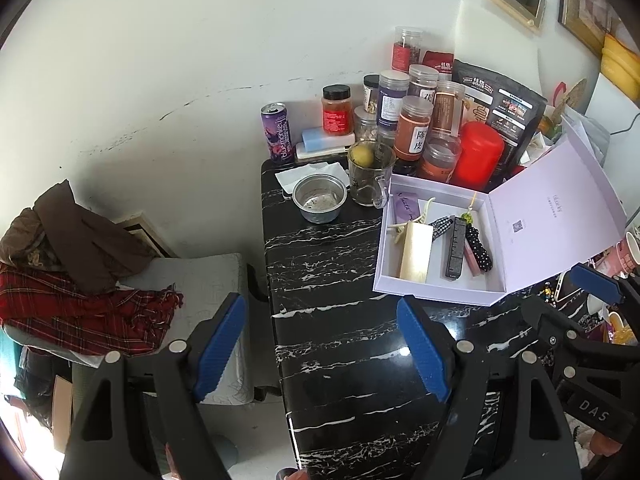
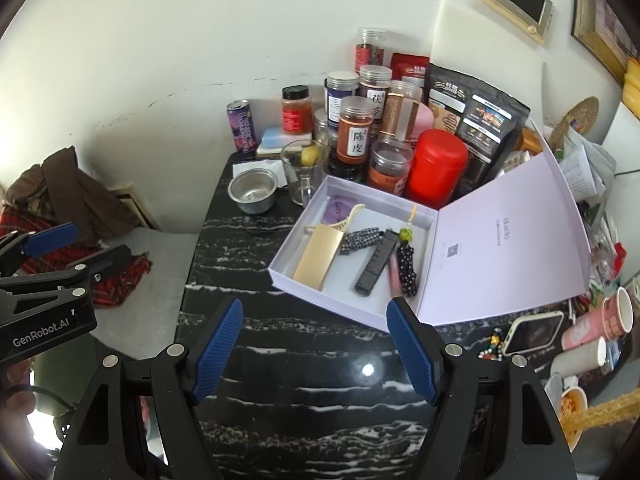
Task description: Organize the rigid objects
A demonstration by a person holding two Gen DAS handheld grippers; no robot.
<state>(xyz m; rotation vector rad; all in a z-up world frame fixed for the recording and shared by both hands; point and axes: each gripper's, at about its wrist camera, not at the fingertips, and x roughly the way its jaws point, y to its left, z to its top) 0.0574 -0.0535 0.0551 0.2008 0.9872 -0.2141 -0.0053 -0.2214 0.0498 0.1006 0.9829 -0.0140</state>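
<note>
The left gripper (image 1: 320, 344) hangs over the near part of the black marble counter (image 1: 320, 264), and its jaws are spread wide with nothing between them. The right gripper (image 2: 314, 344) hangs over the same dark top, jaws spread wide and holding nothing too. Between the grippers and the box there is a bare strip of shiny counter. The counter's left edge drops off beside a grey cushion (image 1: 192, 280) at 9 o'clock, with a red plaid cloth (image 1: 80, 316) on it.

The open white box (image 2: 332, 300) sits at about 1 o'clock from the right gripper, near the counter's middle. Its lid (image 2: 508, 240) leans back to the right. Inside lie a gold case (image 2: 318, 258), a black ruler-like bar (image 2: 376, 266), a black dotted hair tie (image 2: 406, 268), a checked bow (image 2: 360, 240), a cream comb (image 2: 352, 216) and a purple card (image 2: 340, 204).

Behind the box, at 12 o'clock, stand a red canister (image 2: 436, 168), many jars with spices (image 2: 356, 132), a black pouch (image 2: 476, 120), a glass mug (image 2: 304, 170) with a lemon, a steel bowl (image 2: 254, 190) and a purple can (image 2: 240, 128). At 3 o'clock lie a phone (image 2: 536, 332) and paper cups (image 2: 600, 320). The wall (image 2: 200, 40) is white and scuffed.
</note>
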